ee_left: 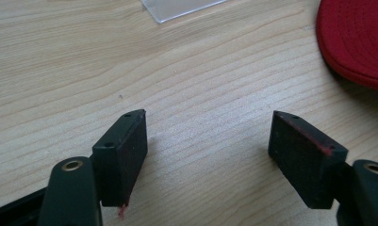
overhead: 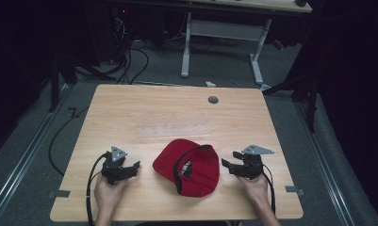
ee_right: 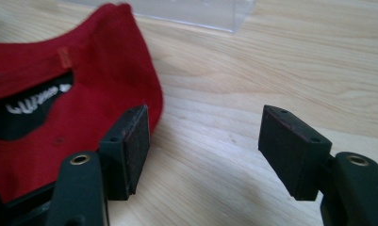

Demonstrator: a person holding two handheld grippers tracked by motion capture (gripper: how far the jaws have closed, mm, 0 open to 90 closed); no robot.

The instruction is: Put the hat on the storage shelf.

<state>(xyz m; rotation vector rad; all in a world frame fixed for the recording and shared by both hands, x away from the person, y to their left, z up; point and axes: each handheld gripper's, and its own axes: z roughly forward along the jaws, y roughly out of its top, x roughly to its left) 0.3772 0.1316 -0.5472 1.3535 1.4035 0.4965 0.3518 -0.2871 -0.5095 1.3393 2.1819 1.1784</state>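
Now a red cap (overhead: 189,165) lies on the wooden table (overhead: 153,108), in the near half of it, and both claws are placed with this cap between them. The cap is turned so that its inside faces up; a black band with white letters is seen inside it, and the letters are too small to read.

On the left of the cap, the left claw (overhead: 135,166) is held by the person's left hand (overhead: 107,192) low over the table, near the cap but apart from it. In the left gripper view its jaws stand wide open with only bare wood between them, and the rounded red edge of the cap (ee_left: 354,44) is at the upper right corner. This claw holds nothing.

On the right of the cap, the right claw (overhead: 227,160) is held by the right hand (overhead: 256,187), and it points toward the cap. In the right gripper view its jaws are also wide open and empty. One pad (ee_right: 130,146) stands just beside the red cloth of the cap (ee_right: 59,94); if it touches the cloth, I cannot tell.

Beyond the cap, toward the middle of the table, lies a flat clear plastic sheet (overhead: 175,129), hard to see. Farther beyond it, a small grey round cover (overhead: 213,100) sits in the table top.
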